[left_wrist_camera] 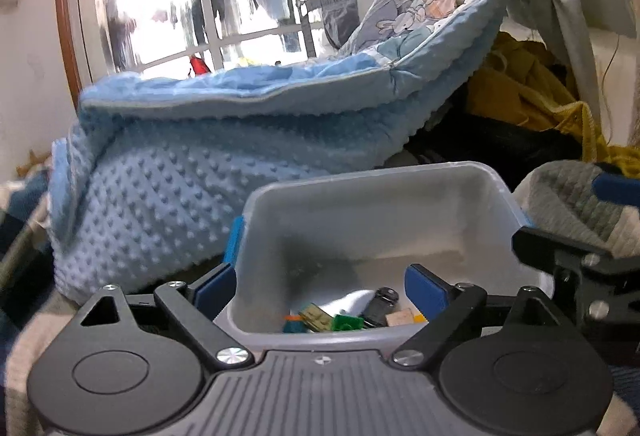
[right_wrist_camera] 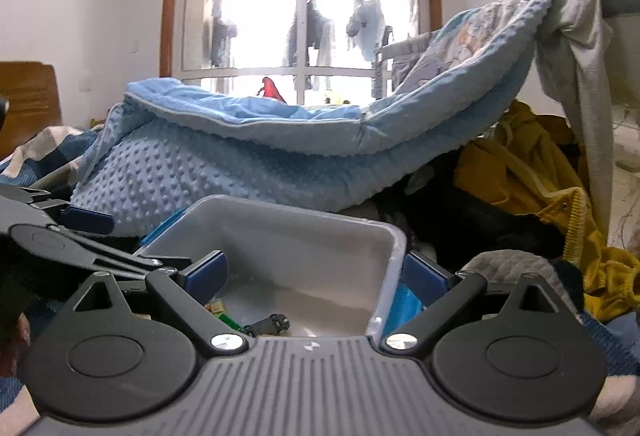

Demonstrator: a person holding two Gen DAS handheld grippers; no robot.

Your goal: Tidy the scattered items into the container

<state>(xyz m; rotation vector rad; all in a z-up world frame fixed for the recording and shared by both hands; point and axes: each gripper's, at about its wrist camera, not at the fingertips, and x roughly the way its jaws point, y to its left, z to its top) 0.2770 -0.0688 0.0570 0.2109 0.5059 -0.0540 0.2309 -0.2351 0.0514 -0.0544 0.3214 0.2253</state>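
The left gripper (left_wrist_camera: 320,288) stood wide, its blue pads straddling the near left wall of the container (left_wrist_camera: 472,176), one pad outside the wall and one over the inside, neither seen to press on it. Nothing was held between them. Just beyond and below its tips, on the container's floor, lay the gathered pieces: a green brick (left_wrist_camera: 347,322), a black toy car (left_wrist_camera: 380,306), a pale wooden block (left_wrist_camera: 404,316) and a few more small bricks too jumbled to tell apart.

The right gripper (right_wrist_camera: 320,276) was likewise spread wide and empty, its pads either side of the container's (right_wrist_camera: 280,212) right wall, one over the inside, the other outside beside a blue latch (right_wrist_camera: 408,302). Whether either pad touched the wall cannot be told. Ahead of its left pad, the toy car (right_wrist_camera: 269,324) and a green brick (right_wrist_camera: 230,322) rested on the floor of the tub.

Behind the container, beyond both grippers, a dimpled blue blanket (right_wrist_camera: 224,172) was heaped up. To the right of it lay a mustard-yellow garment (right_wrist_camera: 532,176), with a window (right_wrist_camera: 304,12) farther back.
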